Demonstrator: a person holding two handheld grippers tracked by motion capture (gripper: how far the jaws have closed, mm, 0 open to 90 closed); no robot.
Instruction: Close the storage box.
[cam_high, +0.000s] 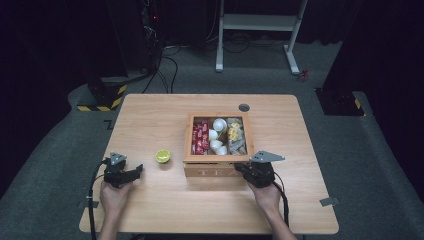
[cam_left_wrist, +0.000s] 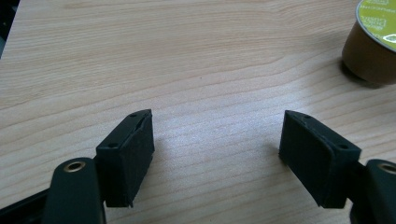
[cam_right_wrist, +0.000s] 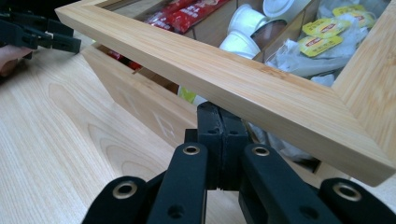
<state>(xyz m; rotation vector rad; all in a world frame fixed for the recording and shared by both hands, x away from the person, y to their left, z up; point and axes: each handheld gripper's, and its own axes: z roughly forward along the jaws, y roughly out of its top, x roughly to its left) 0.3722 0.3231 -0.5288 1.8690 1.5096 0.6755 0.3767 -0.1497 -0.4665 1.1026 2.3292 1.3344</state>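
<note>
1 lid (cam_right_wrist: 261, 88) atop right claw (cam_right_wrist: 223, 122)

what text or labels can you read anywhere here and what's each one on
"TEA": pale letters on the front of the wooden box, seen from the high view.
Yellow tea bag tags in the box: print too small to read.
Red packets: white print, blurred.
Green lid of the brown pod on the table: print too blurred to read.
</note>
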